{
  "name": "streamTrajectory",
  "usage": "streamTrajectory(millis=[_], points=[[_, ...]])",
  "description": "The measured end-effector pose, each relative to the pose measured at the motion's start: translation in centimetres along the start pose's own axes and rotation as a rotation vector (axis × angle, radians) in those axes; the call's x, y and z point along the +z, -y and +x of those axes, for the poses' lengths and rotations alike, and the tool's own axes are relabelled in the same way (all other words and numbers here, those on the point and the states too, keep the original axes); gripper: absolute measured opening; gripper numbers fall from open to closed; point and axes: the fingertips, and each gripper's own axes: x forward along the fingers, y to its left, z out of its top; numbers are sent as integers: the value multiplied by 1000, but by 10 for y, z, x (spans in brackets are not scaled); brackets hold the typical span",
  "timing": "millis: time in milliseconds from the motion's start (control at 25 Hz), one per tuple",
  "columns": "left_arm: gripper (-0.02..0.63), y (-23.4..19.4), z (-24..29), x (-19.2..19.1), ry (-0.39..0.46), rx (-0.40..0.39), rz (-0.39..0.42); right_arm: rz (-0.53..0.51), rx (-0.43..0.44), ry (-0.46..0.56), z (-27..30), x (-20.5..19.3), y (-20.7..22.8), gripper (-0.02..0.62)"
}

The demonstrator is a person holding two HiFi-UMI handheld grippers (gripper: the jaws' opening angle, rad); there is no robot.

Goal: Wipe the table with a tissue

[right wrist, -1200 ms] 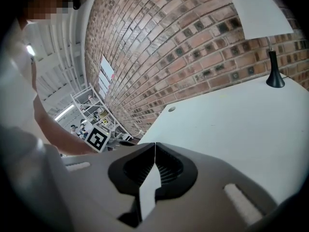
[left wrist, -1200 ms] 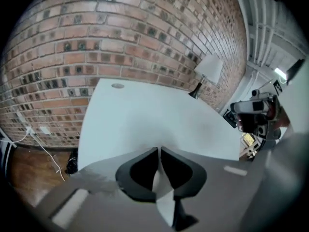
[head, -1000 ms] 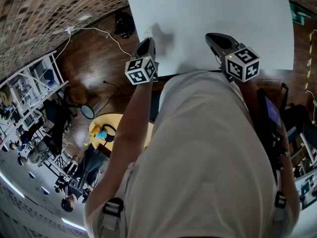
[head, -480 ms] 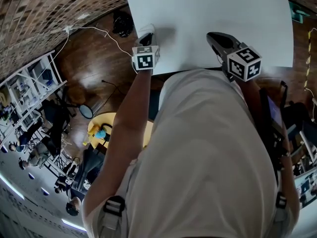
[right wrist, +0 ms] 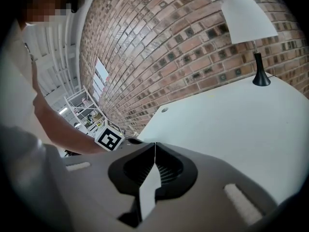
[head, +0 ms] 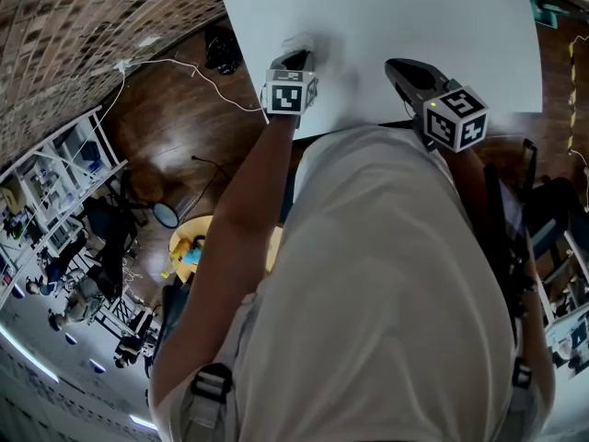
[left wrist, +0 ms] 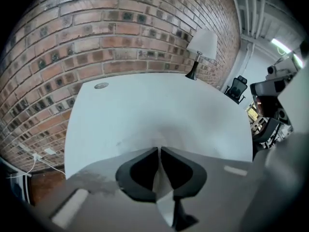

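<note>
Left gripper (left wrist: 159, 150) (tilted down) pinches tissue (head: 297, 41), right gripper (right wrist: 155, 146) shut

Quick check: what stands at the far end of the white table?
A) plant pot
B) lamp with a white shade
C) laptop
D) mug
B: both gripper views show a lamp with a white shade and dark base, standing on the table by the brick wall.

head view: high, steeply down | gripper views: low over table (left wrist: 145, 105), facing brick wall (left wrist: 120, 33) | shared: table
</note>
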Motion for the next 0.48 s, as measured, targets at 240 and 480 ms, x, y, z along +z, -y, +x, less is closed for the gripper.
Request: streamTrajectory(millis=[240,480], points=[[23,29,18,37,-3,-52,7,25,-41,13,-14,-3,8,11],[23,71,52,61,-11,-164,36,45,-79,21,-27,-7,19,11]])
